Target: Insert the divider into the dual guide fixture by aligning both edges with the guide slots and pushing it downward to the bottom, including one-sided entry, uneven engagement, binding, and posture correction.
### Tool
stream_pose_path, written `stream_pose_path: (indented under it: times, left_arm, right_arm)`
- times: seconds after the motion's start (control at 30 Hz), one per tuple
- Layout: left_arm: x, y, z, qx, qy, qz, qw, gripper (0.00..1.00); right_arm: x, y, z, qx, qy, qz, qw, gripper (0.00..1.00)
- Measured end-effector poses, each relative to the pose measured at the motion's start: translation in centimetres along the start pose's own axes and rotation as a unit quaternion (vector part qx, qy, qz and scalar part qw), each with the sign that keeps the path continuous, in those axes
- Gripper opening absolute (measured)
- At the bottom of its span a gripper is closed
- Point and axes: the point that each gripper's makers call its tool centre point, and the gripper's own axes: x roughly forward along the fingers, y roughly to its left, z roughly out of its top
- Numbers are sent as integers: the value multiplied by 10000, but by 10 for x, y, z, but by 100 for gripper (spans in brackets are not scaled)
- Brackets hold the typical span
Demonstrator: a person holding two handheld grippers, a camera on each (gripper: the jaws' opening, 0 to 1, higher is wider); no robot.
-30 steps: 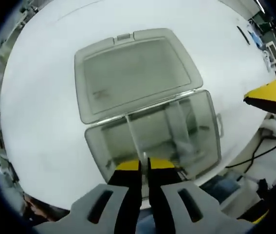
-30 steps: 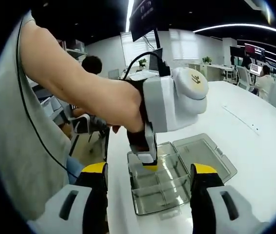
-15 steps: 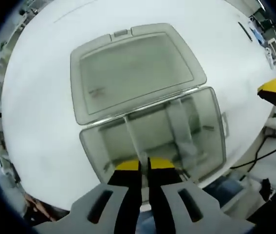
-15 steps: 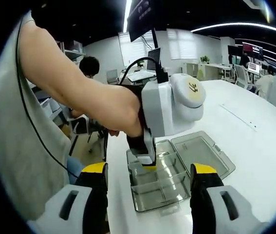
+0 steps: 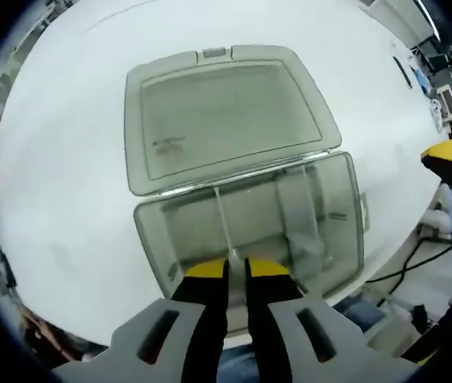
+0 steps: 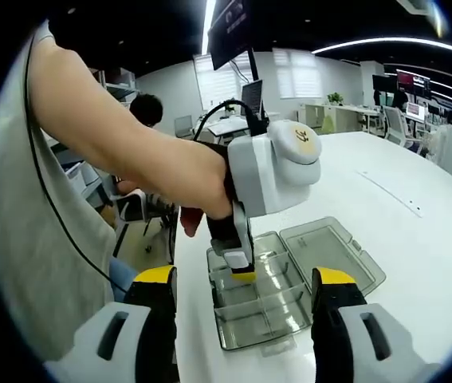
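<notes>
Two grippers: our left gripper [image 5: 237, 267] pinches the divider [image 5: 222, 223]; right gripper [image 6: 244, 289] spread wide, holding nothing.
Divider: upright on edge, running near-to-far inside the box [image 5: 345, 211].

We record the left gripper [image 5: 237, 267] as a light grey moulded body with two black jaws capped in yellow, each grey shoulder carrying one oblong slot. In the right gripper view, the same unit [image 6: 243, 275] shows a white-grey housing with a rounded cap bearing a small dark marking, and a black cable leaving its top. The right gripper [image 6: 244, 279] repeats the pattern: grey slotted shoulders, black jaws, yellow tips. The person wears a short grey sleeve [image 6: 14, 199]; a thin black cable runs across it.
</notes>
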Motion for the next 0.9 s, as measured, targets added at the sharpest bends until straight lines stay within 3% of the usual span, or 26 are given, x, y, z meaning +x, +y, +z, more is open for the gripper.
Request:
stream_pose_path:
  times: [0.2,0.5,0.77,0.9]
  left_arm:
    - [-5,1,4,-7,-108,-26,9999,7]
    - [-13,2,-5,-132,-142,-154,9997,9]
    - [-14,-4,-6,-214,-184,-265,9993,0]
    - [-13,-4,-6,-121,-145,-175,9997,0]
  right_arm:
    - [0,0,2,-23,-4,8,10000,66]
    - [1,1,7,-49,-59,38,10000,67]
    - [0,3,8,-54,-81,29,9999,67]
    - [-2,4,7,-32,-90,5,10000,67]
